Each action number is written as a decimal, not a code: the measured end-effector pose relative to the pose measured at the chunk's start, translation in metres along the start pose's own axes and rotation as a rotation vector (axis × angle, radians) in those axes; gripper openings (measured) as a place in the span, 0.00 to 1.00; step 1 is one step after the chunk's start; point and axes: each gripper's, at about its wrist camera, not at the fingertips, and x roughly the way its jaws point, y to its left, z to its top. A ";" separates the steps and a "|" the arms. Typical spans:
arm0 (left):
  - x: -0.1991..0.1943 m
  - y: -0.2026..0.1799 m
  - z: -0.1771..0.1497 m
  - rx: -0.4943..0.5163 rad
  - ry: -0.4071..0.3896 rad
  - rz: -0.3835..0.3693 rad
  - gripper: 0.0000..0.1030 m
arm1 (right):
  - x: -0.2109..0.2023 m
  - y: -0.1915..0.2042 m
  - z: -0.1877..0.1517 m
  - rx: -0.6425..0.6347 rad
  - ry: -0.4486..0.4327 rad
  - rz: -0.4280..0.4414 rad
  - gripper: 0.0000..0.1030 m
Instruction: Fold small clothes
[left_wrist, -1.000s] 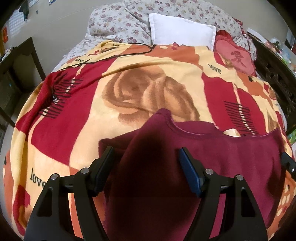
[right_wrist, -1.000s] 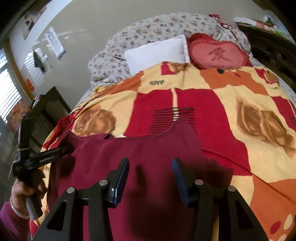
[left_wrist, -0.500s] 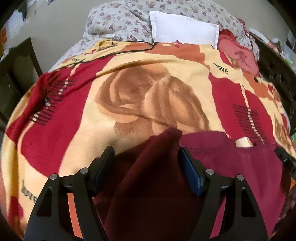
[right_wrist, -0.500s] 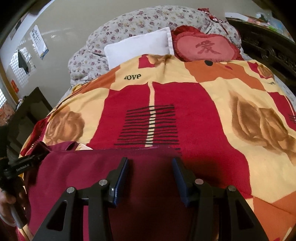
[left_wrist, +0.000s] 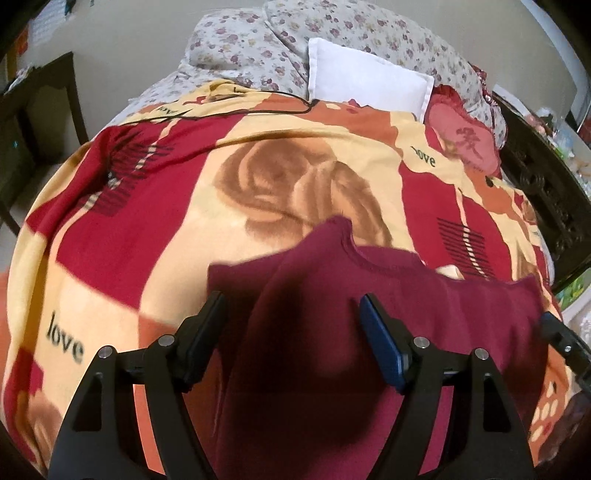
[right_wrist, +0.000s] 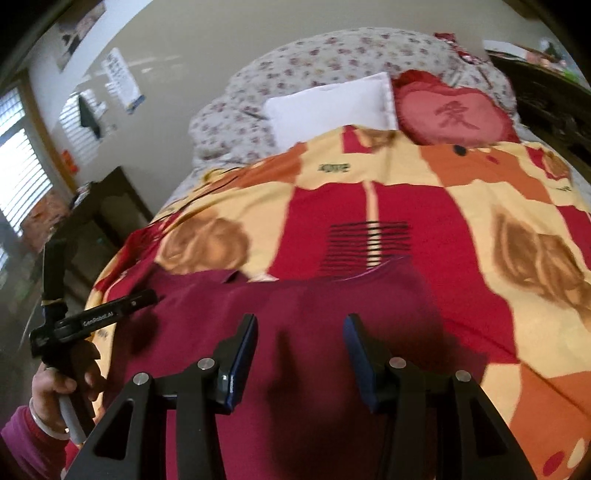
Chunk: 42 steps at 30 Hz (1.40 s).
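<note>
Left gripper (left_wrist: 291, 325) hangs over the maroon garment (left_wrist: 424, 306), jaws standing well apart, cloth under the gap but neither pad pressing on it. Over on the other side, the right gripper (right_wrist: 301, 347) is the same story: jaws apart, a narrower gap, hovering above the garment (right_wrist: 295, 299) with nothing pinched between its blue pads (right_wrist: 240, 354).

The garment lies spread flat on the blanket (left_wrist: 110, 240), a red, yellow and orange throw with brown roses and the word "love" printed across it. Its scooped neckline faces away from the grippers, toward the pillows, and one shoulder corner pokes up onto a brown rose in the left wrist view.

In the right wrist view the left gripper (right_wrist: 144, 298) shows at the garment's left edge, its tip just at the cloth, handle held in a hand (right_wrist: 55, 384) with a pink sleeve (right_wrist: 22, 435).

Beyond the garment, at the far end of the blanket, a white pillow (left_wrist: 365, 83) and a red heart cushion (right_wrist: 454, 114) lean against a floral quilt (left_wrist: 240, 48). A thin black cable (left_wrist: 229, 110) runs across the blanket's far edge. Dark furniture (right_wrist: 107, 206) stands left of the blanket.
</note>
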 end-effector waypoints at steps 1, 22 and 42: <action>-0.003 0.001 -0.002 -0.001 -0.002 0.001 0.72 | 0.002 0.005 -0.002 -0.008 0.004 0.019 0.45; -0.022 0.035 -0.041 -0.063 0.028 -0.023 0.72 | 0.052 0.070 0.011 -0.099 0.086 0.080 0.45; -0.022 0.074 -0.089 -0.195 0.071 -0.149 0.72 | 0.175 0.177 0.029 -0.187 0.241 0.122 0.42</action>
